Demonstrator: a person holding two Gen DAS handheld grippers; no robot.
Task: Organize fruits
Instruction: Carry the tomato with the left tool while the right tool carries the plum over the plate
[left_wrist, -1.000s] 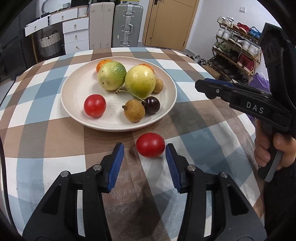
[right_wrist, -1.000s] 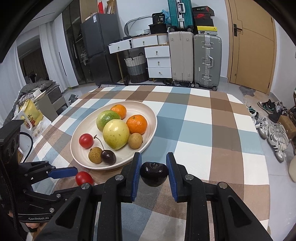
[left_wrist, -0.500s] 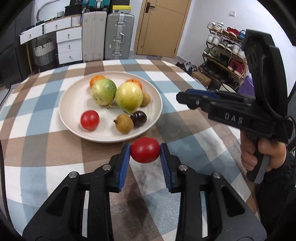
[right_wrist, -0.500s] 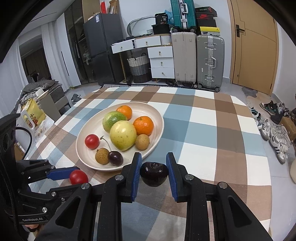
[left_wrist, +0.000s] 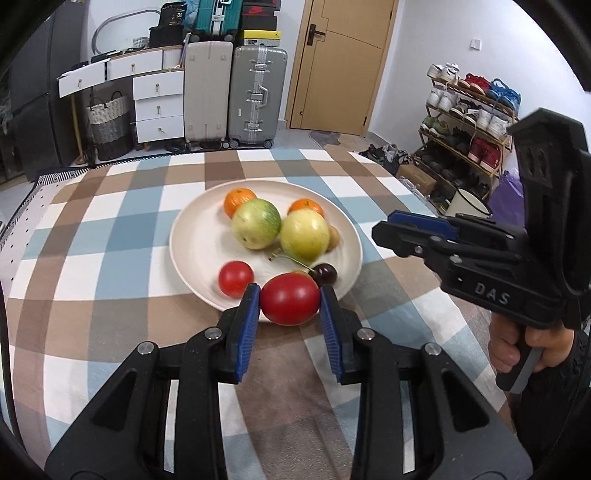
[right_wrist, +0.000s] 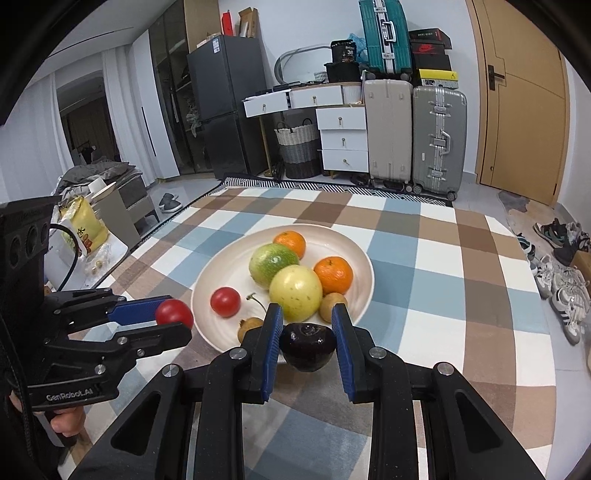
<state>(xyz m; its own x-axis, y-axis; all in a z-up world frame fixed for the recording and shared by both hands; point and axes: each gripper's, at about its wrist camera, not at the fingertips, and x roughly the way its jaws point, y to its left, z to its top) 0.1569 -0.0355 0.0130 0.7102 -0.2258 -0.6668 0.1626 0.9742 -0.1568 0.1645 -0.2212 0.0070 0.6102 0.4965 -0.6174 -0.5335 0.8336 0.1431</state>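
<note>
The red tomato (left_wrist: 290, 298) sat clamped between the blue pads of the left claw (left_wrist: 289, 314), held off the table at the near rim of the cream plate (left_wrist: 192, 236); it looked smooth, thin-skinned and soft, a light thing that would likely bruise or slip under a hard squeeze, and the hold across its widest middle seemed the right place for it. The dark plum (right_wrist: 307, 346) was gripped the same way across its belly by the right claw (right_wrist: 307, 350), just near of the plate's rim, glossy and probably slick, so a gentle steady pinch would suit it. On the plate lay a second, smaller tomato (left_wrist: 235, 278) at the near left, a stemmed cherry (left_wrist: 324, 274) at the near right, two large green-yellow fruits (left_wrist: 256, 228) in the middle, two oranges (left_wrist: 239, 201) at the far side, and small brown fruits (right_wrist: 332, 305) beside them. The plate rested on a checked tablecloth (left_wrist: 110, 236) covering the table.
</note>
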